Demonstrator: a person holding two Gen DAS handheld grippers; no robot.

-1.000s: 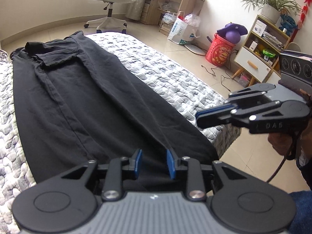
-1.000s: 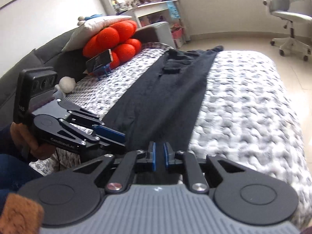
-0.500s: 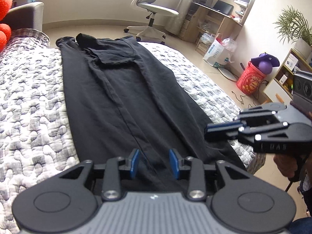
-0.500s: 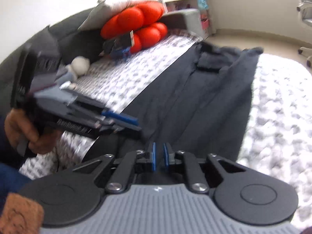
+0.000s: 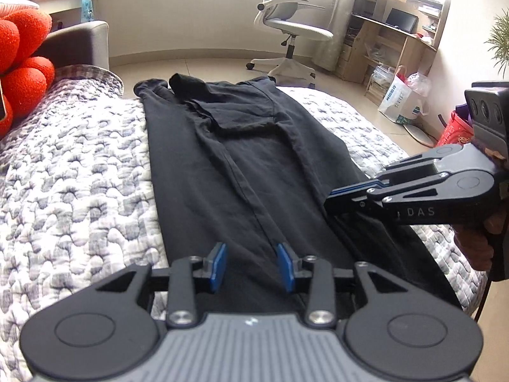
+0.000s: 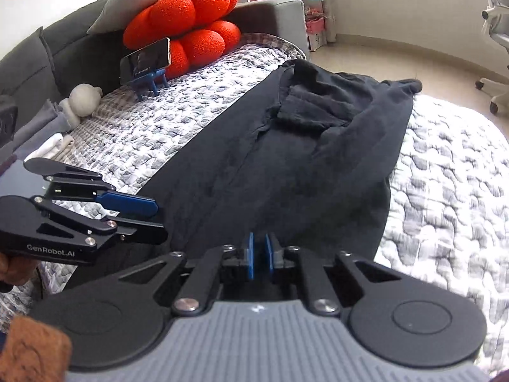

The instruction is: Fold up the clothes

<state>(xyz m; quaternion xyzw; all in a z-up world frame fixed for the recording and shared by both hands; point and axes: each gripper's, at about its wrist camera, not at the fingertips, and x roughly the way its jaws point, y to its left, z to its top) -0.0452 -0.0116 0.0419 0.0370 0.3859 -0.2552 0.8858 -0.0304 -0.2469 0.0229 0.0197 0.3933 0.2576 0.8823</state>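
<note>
A long black garment (image 5: 241,172) lies flat along a quilted grey-and-white bed, its side parts folded inward; it also shows in the right wrist view (image 6: 286,165). My left gripper (image 5: 250,267) is open, hovering just above the garment's near hem. My right gripper (image 6: 259,256) has its blue pads nearly together with only a thin gap and nothing seen between them, over the near right part of the garment. In the left wrist view the right gripper (image 5: 334,195) comes in from the right. In the right wrist view the left gripper (image 6: 152,219) comes in from the left.
The quilted bed cover (image 5: 73,172) spreads on both sides of the garment. Orange cushions (image 6: 187,25), a phone on a blue stand (image 6: 148,60) and a small plush toy (image 6: 84,98) sit by the grey sofa back. An office chair (image 5: 289,28), desk and bags stand beyond the bed.
Both grippers swung their view leftward along the bed and now face straight down the garment. The left gripper's jaws opened a little wider. The right gripper stayed nearly closed.
</note>
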